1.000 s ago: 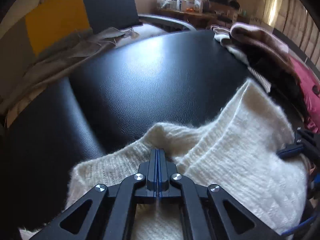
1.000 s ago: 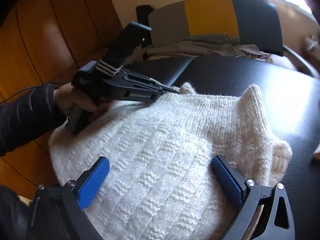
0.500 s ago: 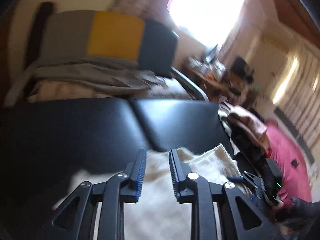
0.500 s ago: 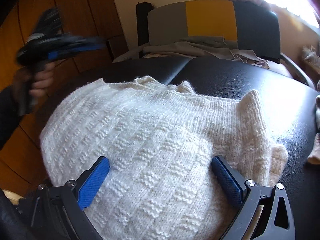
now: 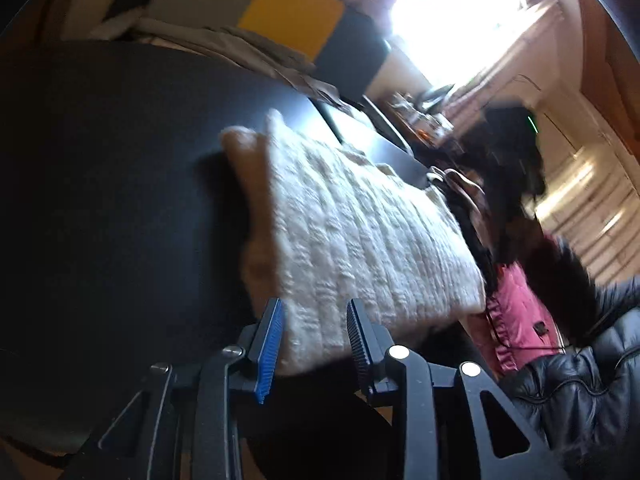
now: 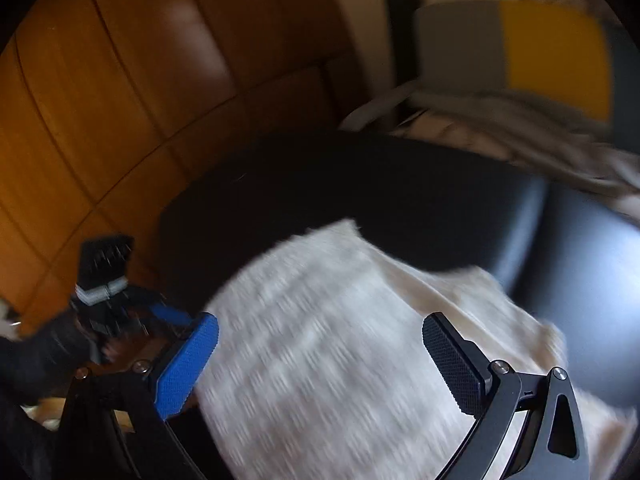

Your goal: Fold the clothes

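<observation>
A folded cream knit sweater (image 5: 360,232) lies on the black padded table (image 5: 100,200). My left gripper (image 5: 314,344) is open, its blue-padded jaws straddling the sweater's near edge without closing on it. In the right wrist view the sweater (image 6: 340,352) fills the lower middle, blurred by motion. My right gripper (image 6: 320,364) is wide open above it, holding nothing. The left gripper's body (image 6: 108,300) shows at the sweater's left edge, held by a black-sleeved hand.
A grey, yellow and dark chair back (image 5: 288,12) with grey cloth draped on it stands behind the table. A pile of dark and pink clothes (image 5: 516,312) lies beyond the sweater's right side. A wooden panelled wall (image 6: 100,100) is on the left.
My left gripper let go of the sweater, opened, and swung away to the sweater's left edge. My right gripper stayed open and shifted left over the sweater.
</observation>
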Demonstrator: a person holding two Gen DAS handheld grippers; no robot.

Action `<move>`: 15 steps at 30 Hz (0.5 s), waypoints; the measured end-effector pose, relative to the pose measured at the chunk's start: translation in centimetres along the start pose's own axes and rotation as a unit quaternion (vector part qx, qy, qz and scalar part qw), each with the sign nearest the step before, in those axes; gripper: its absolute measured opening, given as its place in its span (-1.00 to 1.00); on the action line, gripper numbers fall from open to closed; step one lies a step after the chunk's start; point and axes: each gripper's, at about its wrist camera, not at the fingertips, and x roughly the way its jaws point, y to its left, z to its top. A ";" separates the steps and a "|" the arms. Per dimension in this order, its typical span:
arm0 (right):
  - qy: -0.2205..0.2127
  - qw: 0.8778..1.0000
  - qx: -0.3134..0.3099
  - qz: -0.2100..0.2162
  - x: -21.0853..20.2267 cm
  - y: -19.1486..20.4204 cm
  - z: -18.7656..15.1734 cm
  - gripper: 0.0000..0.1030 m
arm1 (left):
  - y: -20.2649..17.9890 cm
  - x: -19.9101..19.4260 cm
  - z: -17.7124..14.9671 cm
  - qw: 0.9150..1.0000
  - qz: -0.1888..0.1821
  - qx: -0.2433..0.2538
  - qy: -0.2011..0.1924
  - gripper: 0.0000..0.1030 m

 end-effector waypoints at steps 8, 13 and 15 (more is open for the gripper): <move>0.129 0.991 -0.018 0.036 10.7 -1.2 6.2 1.00 | 1.0 2.4 1.1 0.999 -0.044 -0.020 0.020 -0.37; 0.200 0.979 -0.025 0.026 14.1 -1.0 6.0 0.95 | 0.9 2.6 1.4 0.999 -0.029 -0.007 0.017 -0.37; 0.208 0.976 -0.053 0.021 14.4 -0.1 5.4 0.61 | 0.7 2.9 1.5 1.000 -0.021 0.002 0.019 -0.37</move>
